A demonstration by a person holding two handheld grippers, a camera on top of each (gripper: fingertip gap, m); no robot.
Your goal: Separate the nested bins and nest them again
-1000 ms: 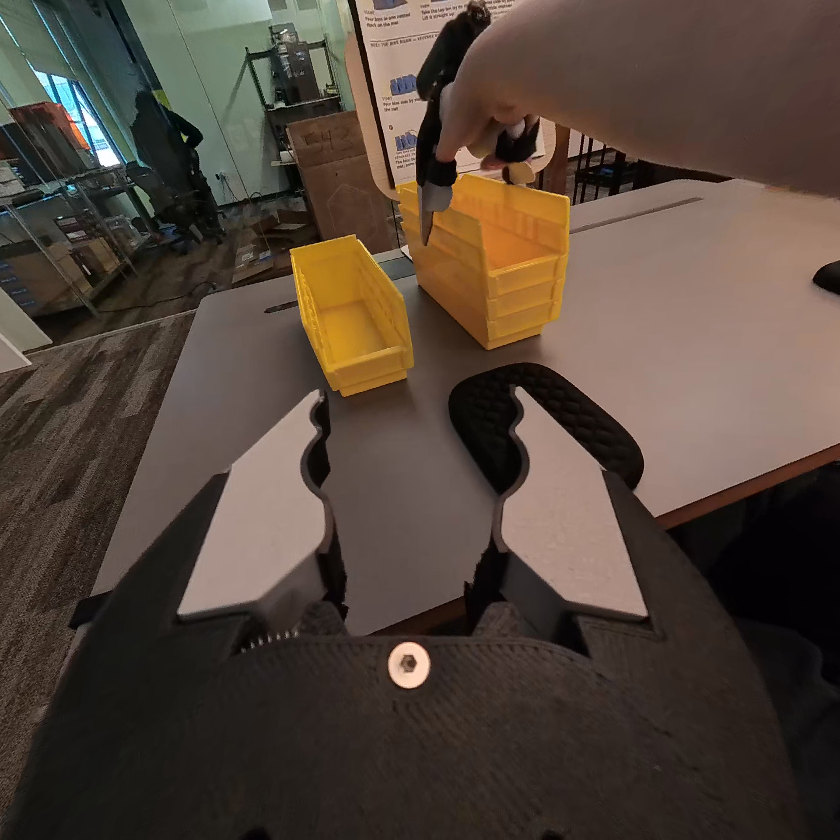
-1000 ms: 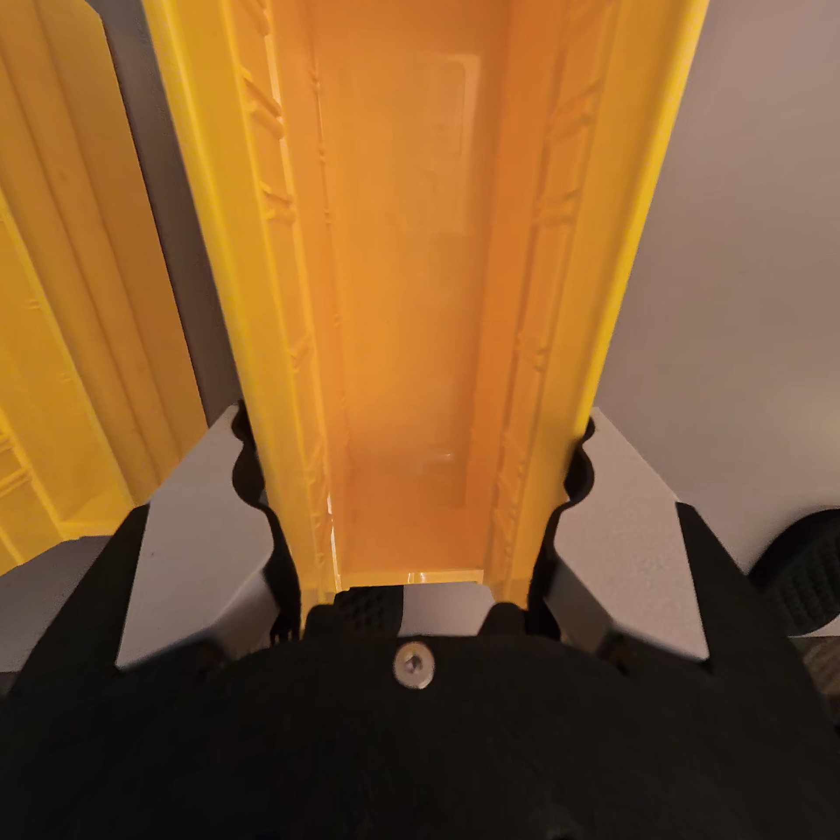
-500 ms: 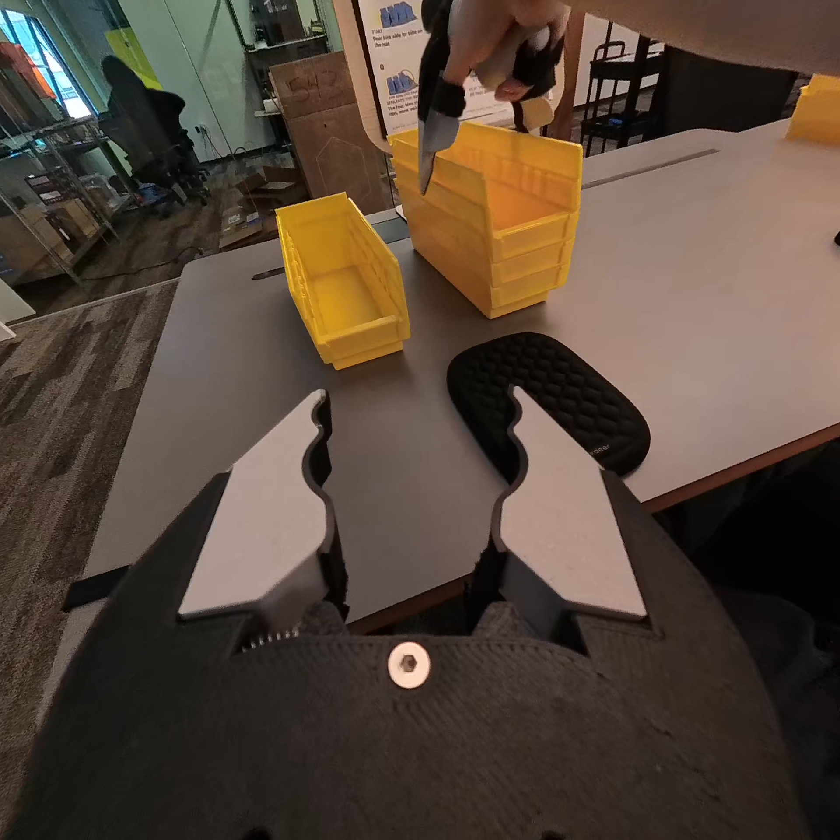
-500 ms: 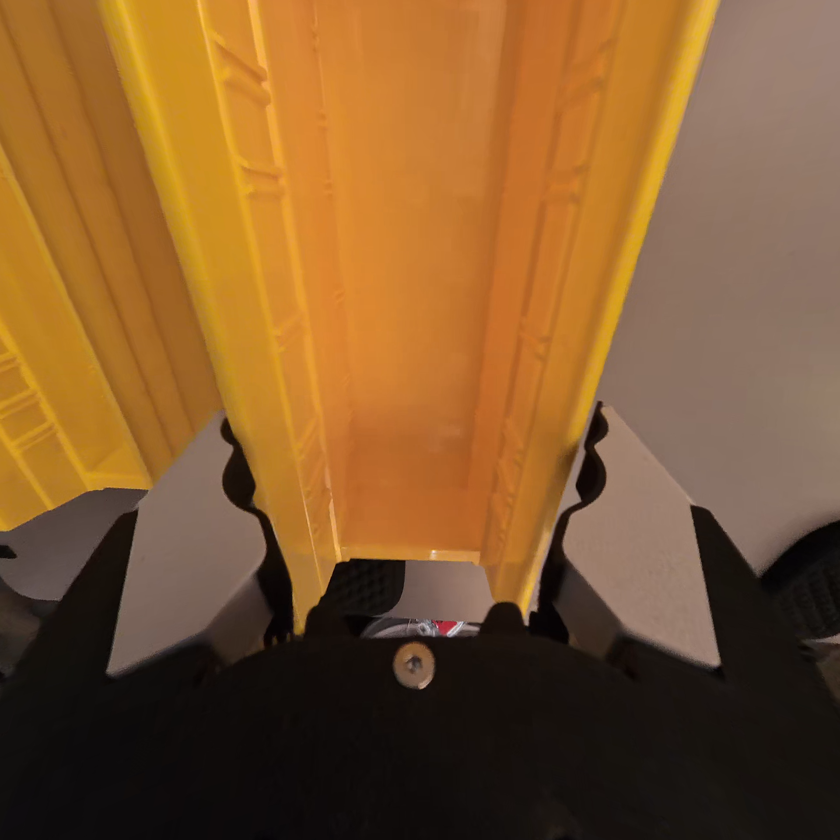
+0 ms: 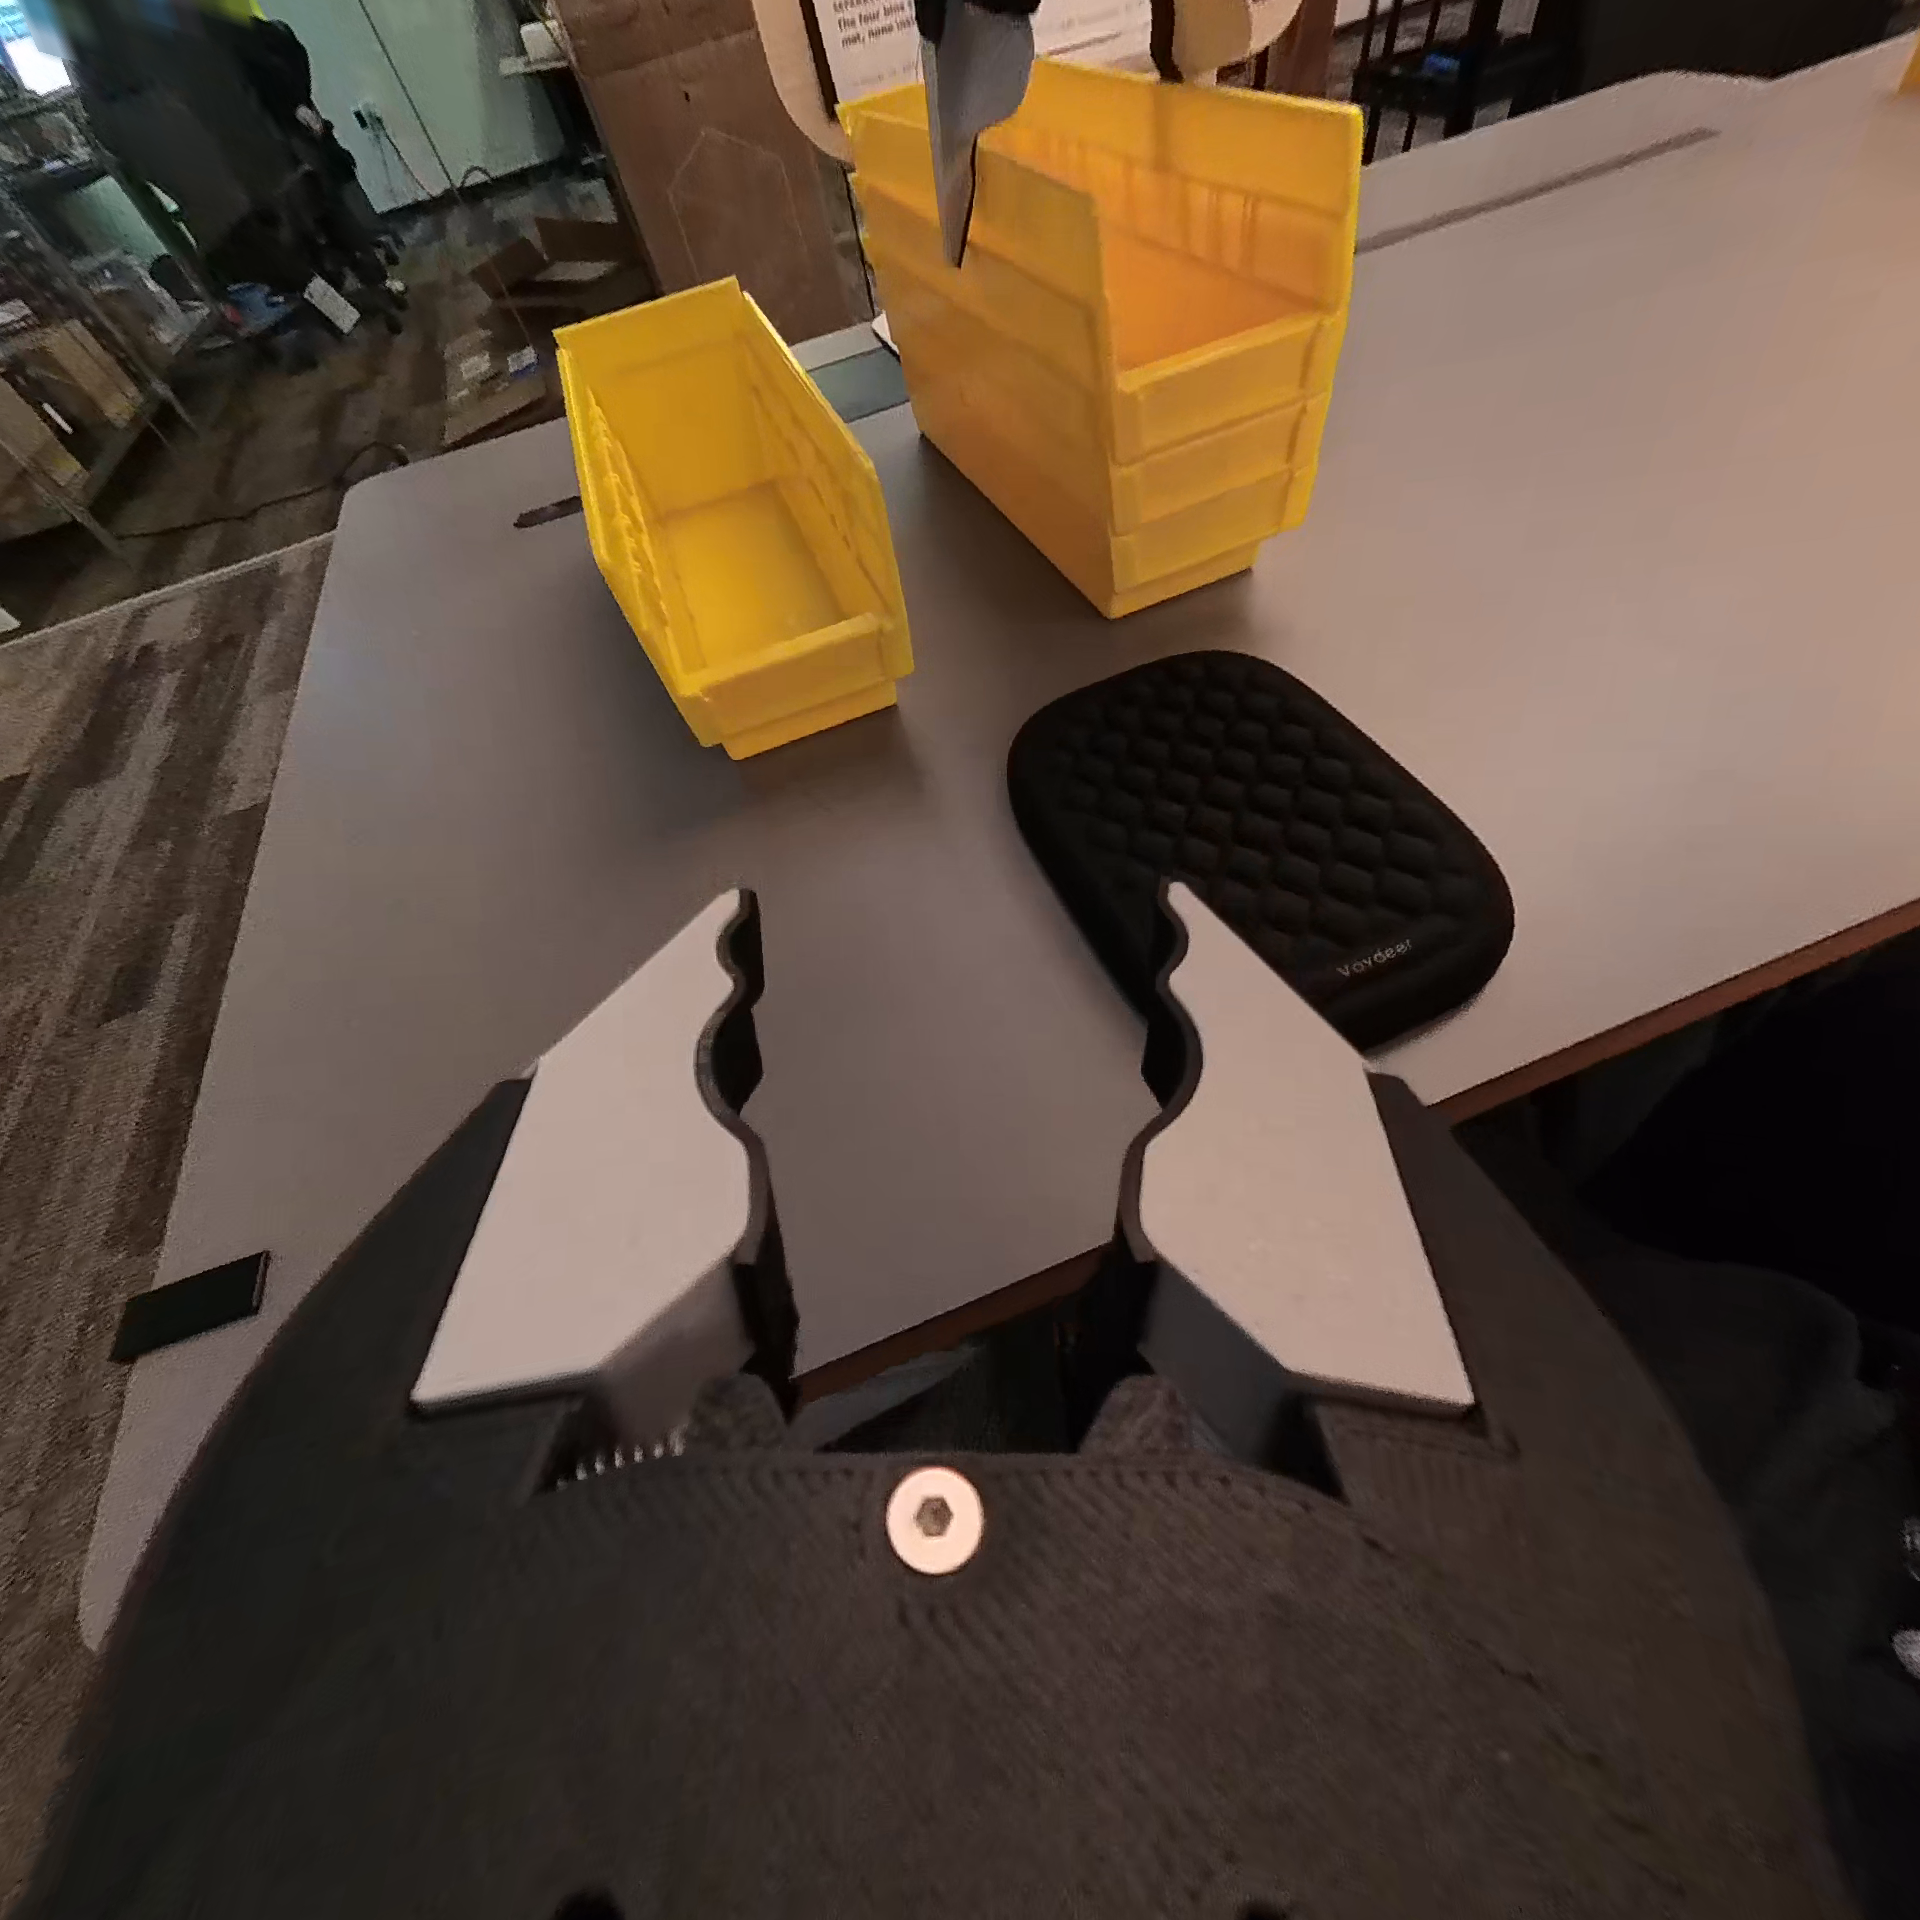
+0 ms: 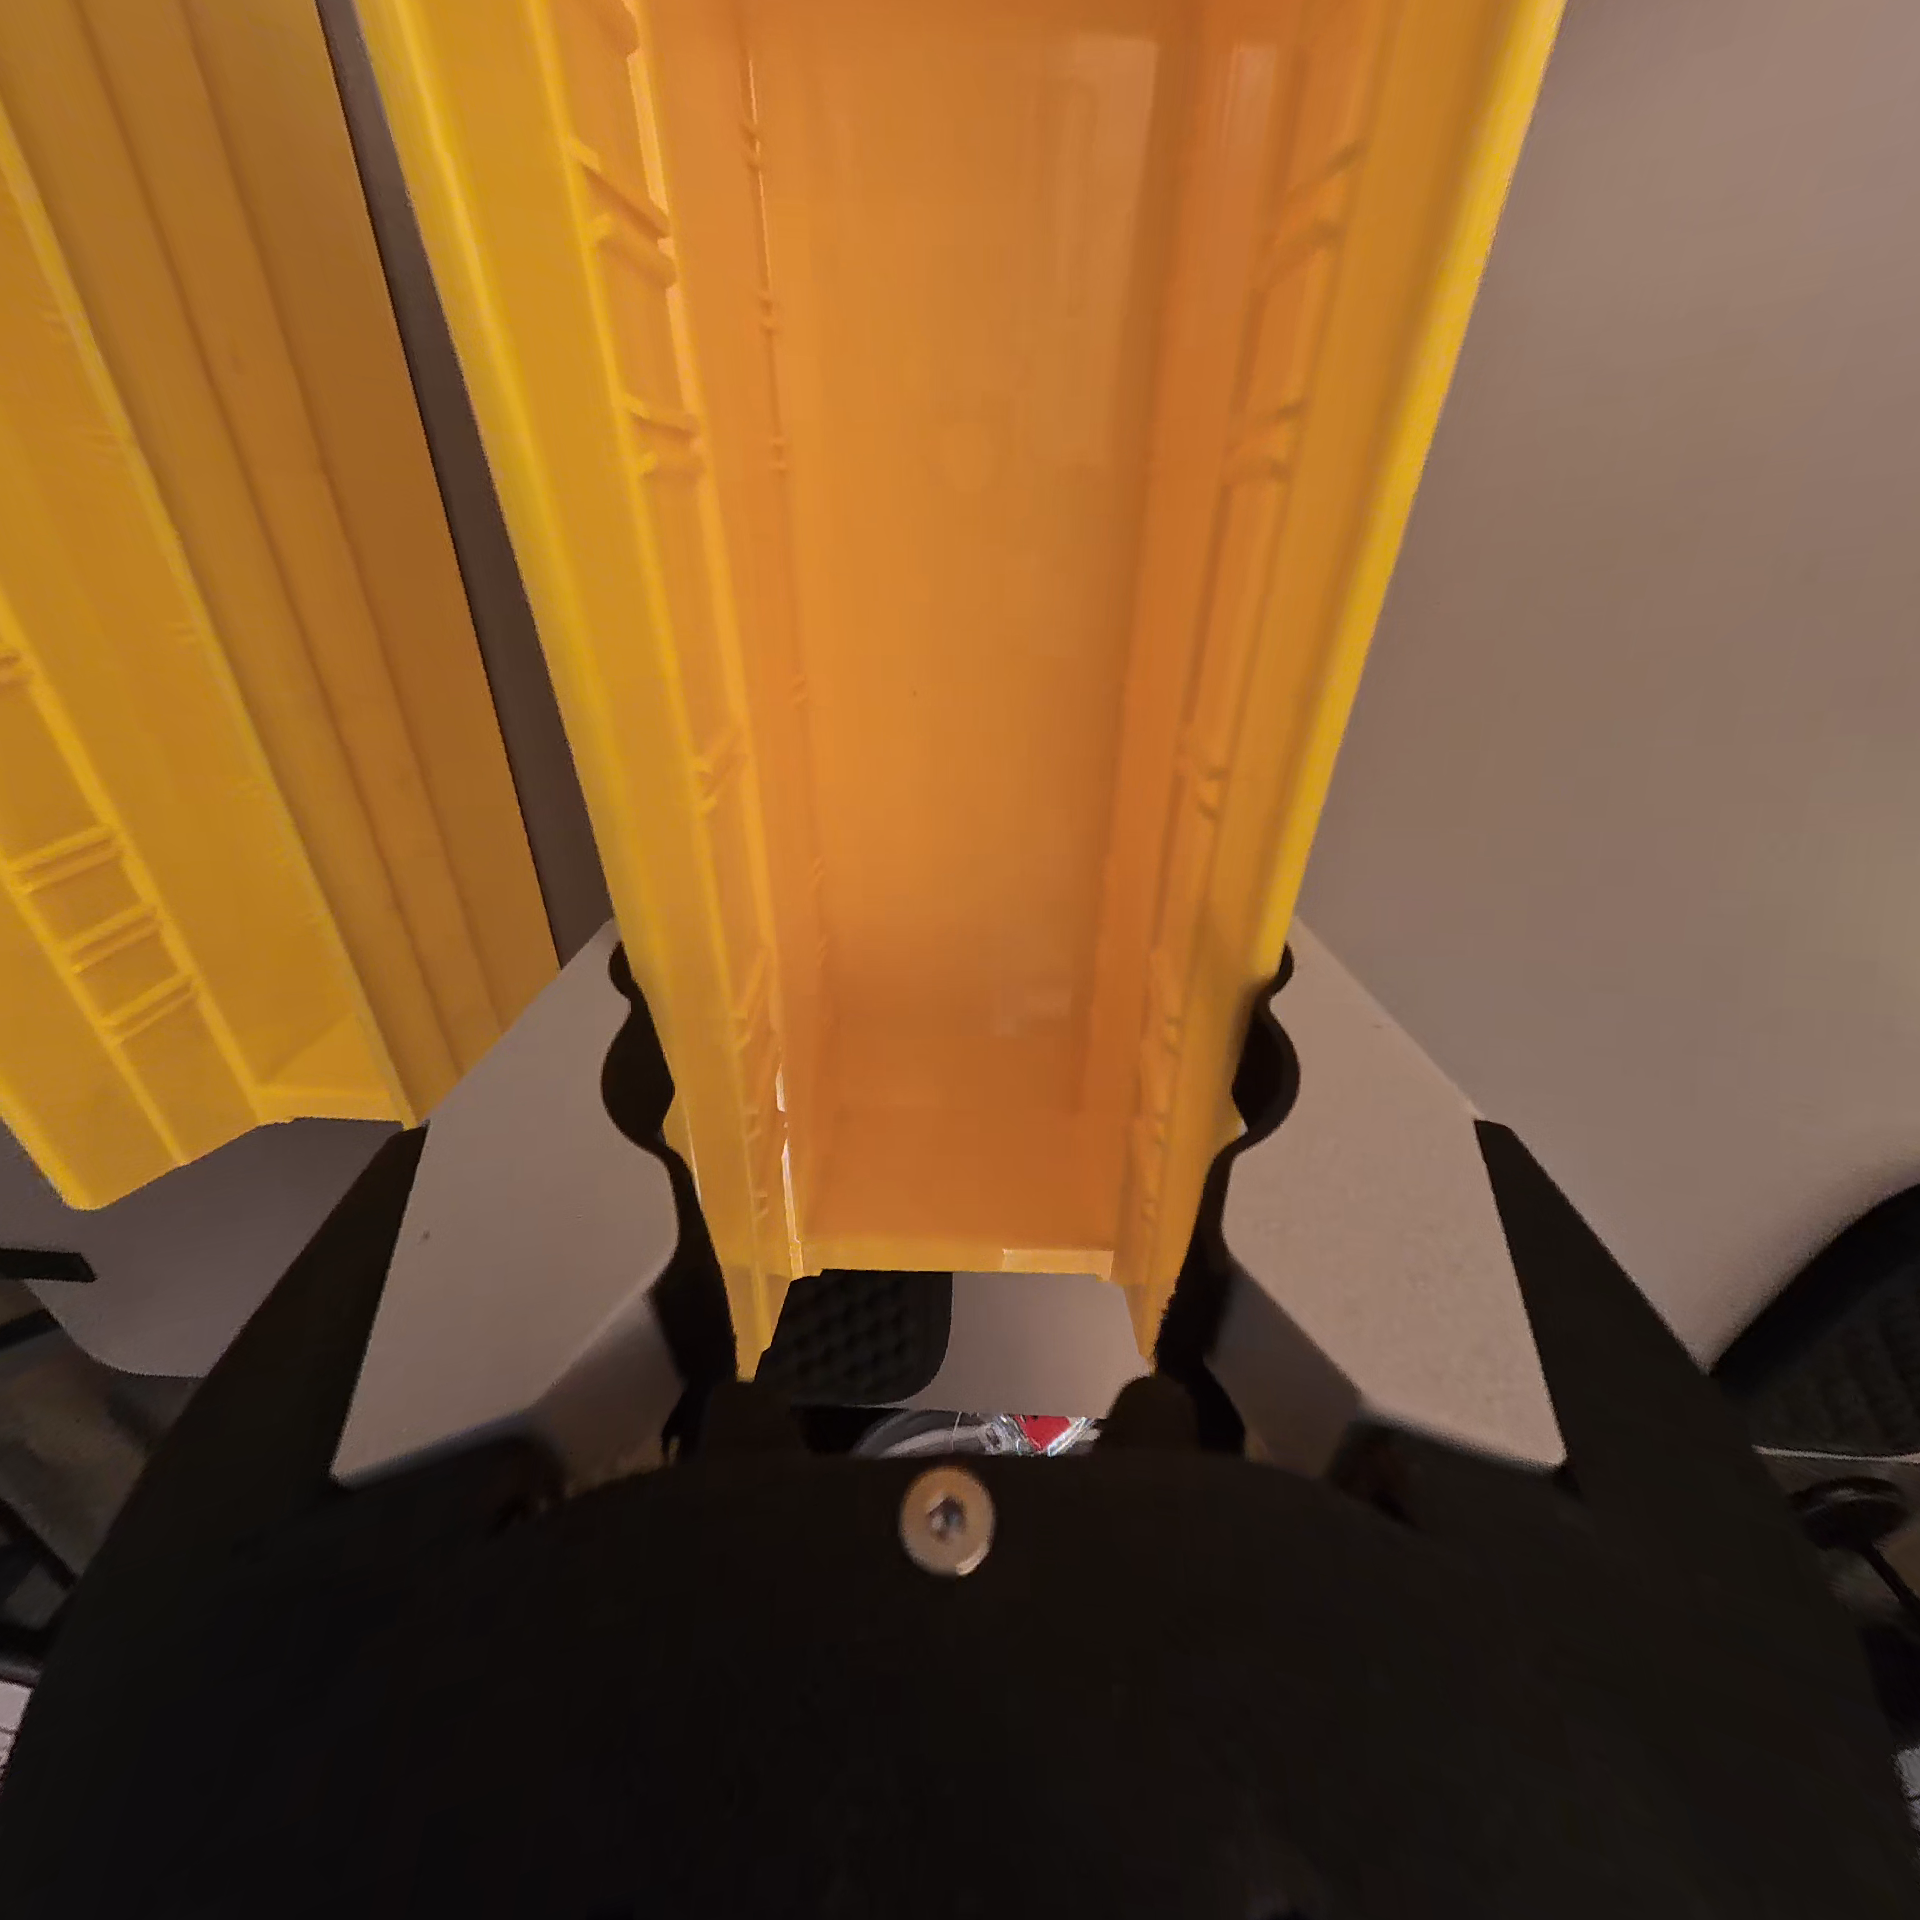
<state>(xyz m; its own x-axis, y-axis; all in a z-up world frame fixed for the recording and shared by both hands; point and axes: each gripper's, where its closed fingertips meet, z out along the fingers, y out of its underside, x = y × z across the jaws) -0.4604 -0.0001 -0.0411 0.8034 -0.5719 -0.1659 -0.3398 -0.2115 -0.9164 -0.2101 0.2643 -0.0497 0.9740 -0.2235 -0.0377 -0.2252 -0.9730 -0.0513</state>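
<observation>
A stack of nested yellow bins (image 5: 1195, 488) stands on the grey table (image 5: 1558, 468) at the back. A single yellow bin (image 5: 727, 520) stands to its left. My right gripper (image 6: 951, 948) reaches down over the stack and is shut on the top yellow bin (image 6: 966, 520), with a pad pressed on the outside of each long side wall. One of its fingers (image 5: 961, 135) shows on the bin's left wall in the left wrist view. My left gripper (image 5: 958, 894) is open and empty above the table's near edge.
A black padded wrist rest (image 5: 1247, 831) lies in front of the stack, near the table's front edge. The single bin also shows at the left of the right wrist view (image 6: 208, 623). A cardboard box (image 5: 675, 135) and shelving stand beyond the table's far side.
My right gripper's jaws have closed in from a wider spread onto the top bin's side walls. My left gripper has drawn nearer to the bins and stays open.
</observation>
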